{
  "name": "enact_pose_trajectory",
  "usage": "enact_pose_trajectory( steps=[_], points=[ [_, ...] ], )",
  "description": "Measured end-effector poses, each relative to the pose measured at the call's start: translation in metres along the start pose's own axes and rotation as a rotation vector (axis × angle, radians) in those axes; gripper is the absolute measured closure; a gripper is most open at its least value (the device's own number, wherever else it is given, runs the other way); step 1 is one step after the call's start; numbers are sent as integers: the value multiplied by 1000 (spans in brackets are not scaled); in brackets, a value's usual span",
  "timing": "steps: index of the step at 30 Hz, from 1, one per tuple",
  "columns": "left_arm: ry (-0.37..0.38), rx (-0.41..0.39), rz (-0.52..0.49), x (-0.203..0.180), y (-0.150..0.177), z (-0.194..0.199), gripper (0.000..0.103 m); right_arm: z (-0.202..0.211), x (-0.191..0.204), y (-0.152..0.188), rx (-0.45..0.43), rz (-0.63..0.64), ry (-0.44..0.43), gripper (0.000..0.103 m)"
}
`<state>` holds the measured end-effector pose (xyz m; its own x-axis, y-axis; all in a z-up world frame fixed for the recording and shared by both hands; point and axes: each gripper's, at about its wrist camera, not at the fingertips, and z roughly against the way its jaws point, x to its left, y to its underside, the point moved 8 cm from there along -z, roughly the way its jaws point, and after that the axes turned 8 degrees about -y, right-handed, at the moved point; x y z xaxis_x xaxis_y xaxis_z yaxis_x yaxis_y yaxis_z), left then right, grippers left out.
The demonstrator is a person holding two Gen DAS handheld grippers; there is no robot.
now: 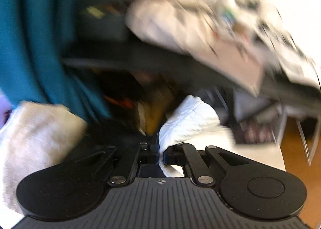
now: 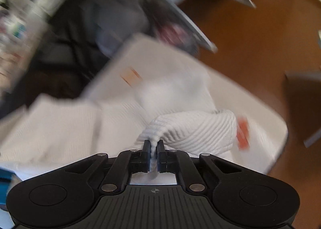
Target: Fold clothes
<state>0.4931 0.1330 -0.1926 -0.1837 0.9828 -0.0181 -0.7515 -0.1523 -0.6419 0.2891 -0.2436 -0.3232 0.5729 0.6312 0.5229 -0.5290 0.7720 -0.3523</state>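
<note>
Both views are blurred by motion. My left gripper (image 1: pixel 159 148) is shut on a bunched edge of a white textured garment (image 1: pixel 188 122), which bulges up and to the right of the jaws. My right gripper (image 2: pixel 153 146) is shut on a pinched fold of the same kind of white ribbed garment (image 2: pixel 192 128), which spreads left and ahead over a white table (image 2: pixel 264 112). An orange mark (image 2: pixel 242 132) shows just right of the fold.
A teal cloth (image 1: pixel 36 38) hangs at the left, with a beige cloth (image 1: pixel 34 138) below it. A cluttered white pile (image 1: pixel 200 24) lies over a dark shelf. Wooden floor (image 2: pixel 260 28) lies beyond the table's right edge. Dark furniture (image 2: pixel 80 38) stands behind.
</note>
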Motion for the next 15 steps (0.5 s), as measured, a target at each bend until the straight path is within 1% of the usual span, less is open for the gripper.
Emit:
enact_pose_trajectory(
  steps=[2, 3, 5, 6, 8, 9, 11, 13, 14, 15],
  points=[
    [-30, -34, 50, 34, -9, 17, 98, 27, 31, -22, -77, 73, -70, 98],
    [-45, -49, 71, 50, -11, 25, 98, 38, 43, -26, -102, 119, -92, 98],
    [-76, -49, 67, 70, 0, 38, 98, 62, 67, -34, -153, 211, -136, 98],
    [-95, -27, 49, 75, 14, 41, 98, 72, 76, -36, -165, 244, -151, 98],
    [-133, 48, -4, 80, 52, 41, 98, 64, 63, -20, -65, 189, -105, 98],
    [-145, 97, -25, 83, 74, 38, 98, 54, 49, -7, -14, 163, -62, 98],
    [-155, 216, -34, 89, 119, 27, 98, 35, 21, 19, 88, 110, 24, 98],
    [-166, 295, -51, 89, 148, 20, 98, 18, -6, 45, 190, 56, 107, 98],
    [-166, 322, -56, 90, 159, 17, 98, 12, -19, 57, 234, 23, 133, 98],
    [-160, 327, -56, 89, 161, 16, 98, 9, -28, 64, 266, 2, 148, 98]
  ],
)
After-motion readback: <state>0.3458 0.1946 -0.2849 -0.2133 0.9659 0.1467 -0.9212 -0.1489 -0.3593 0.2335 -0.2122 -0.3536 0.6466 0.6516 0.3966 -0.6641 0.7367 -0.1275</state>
